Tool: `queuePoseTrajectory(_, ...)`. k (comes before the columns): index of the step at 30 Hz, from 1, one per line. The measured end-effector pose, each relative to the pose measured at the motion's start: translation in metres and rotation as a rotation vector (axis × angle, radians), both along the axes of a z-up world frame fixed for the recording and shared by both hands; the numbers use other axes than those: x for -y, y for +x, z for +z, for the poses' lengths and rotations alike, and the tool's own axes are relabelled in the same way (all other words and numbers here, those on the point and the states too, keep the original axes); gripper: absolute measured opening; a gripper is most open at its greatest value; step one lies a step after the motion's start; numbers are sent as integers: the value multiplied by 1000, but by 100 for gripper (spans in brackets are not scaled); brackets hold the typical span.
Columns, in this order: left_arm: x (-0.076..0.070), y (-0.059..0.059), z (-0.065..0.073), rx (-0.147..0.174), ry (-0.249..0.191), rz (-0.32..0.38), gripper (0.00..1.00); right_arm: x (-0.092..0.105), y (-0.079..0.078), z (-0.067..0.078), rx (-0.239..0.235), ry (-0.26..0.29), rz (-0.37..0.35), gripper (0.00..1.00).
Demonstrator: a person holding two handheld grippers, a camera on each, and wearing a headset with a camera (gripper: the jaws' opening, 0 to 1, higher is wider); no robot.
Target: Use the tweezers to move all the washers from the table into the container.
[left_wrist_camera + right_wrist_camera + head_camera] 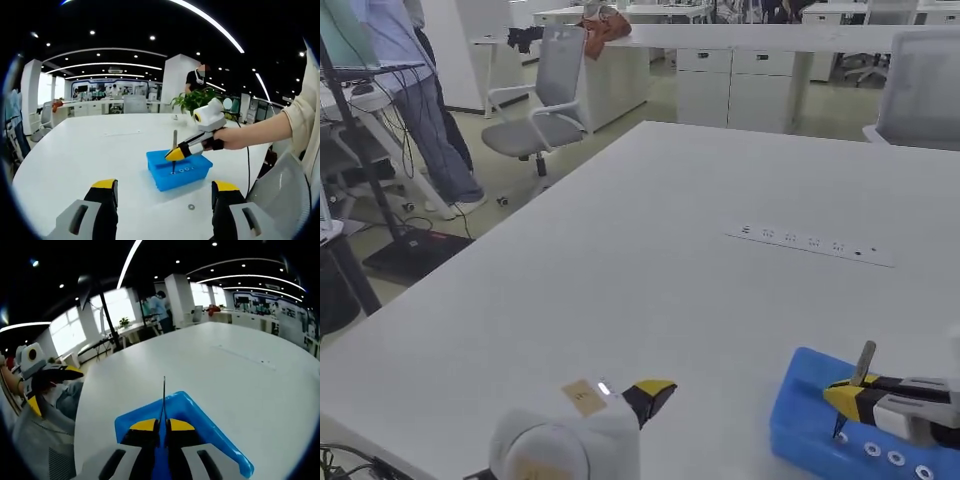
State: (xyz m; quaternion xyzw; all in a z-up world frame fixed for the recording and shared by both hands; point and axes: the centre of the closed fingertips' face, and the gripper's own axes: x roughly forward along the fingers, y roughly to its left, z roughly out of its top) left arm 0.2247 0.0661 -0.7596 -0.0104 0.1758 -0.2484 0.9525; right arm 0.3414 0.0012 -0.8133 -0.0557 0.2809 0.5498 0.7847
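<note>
Along the bottom of the left gripper view, the left gripper (164, 186) stands released, its jaws wide apart with nothing between them. Just right of centre there, one washer (191, 206) lies on the table (100, 150) in front of the blue container (165, 181), so I judge the job unfinished. At the head view's lower right, three washers (895, 458) already lie inside. The right gripper (842, 392), clenched on the tweezers (863, 362), points them down into it. A tan label (582, 397) on the left gripper is unreadable.
</note>
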Motion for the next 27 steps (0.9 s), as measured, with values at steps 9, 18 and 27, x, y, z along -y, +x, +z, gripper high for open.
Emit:
queuePoseTrajectory(9, 1, 0, -1, -2, 2, -4, 78, 2, -7, 20, 33, 50, -3, 4)
queuePoseTrajectory(18, 1, 0, -1, -3, 4, -8, 78, 1, -19, 38, 54, 114, -2, 4)
queuePoseTrajectory(27, 2, 0, -1, -3, 5, -11, 77, -5, -36, 48, 54, 152, 28, 4)
